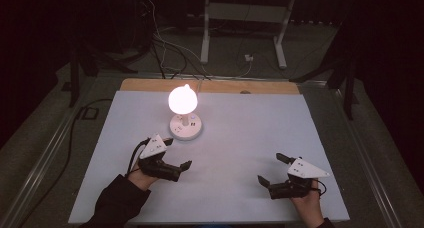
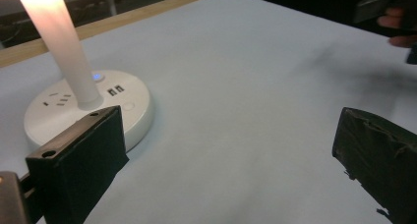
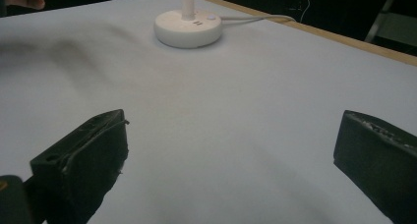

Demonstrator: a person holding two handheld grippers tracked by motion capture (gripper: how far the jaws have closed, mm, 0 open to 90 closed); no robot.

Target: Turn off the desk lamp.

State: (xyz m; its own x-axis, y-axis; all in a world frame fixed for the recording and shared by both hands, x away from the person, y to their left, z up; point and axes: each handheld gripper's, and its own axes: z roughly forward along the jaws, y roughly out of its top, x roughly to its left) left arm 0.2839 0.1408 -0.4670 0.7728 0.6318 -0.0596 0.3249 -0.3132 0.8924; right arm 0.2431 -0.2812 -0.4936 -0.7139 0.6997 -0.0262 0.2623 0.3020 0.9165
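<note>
Surface: pale blue-white sheet over a wooden table; room around it is dark.
Right gripper: near right of the sheet, held in a hand, jaws spread wide, nothing between them. In the right gripper view both jaws stand over bare sheet.
Left gripper: near left, held by a hand in a dark sleeve, jaws wide apart and holding nothing. Just short of the lamp base; from the left gripper view one jaw overlaps the base edge, can't tell if it touches.
Lamp base: white round puck, left of centre, mid-depth on the sheet. Sockets, USB ports and a blue light on top.
Lamp globe: lit, glowing white, on a stem above the base.
Lamp cable: runs off the back edge.
Background: floor cables, white desk frame.
</note>
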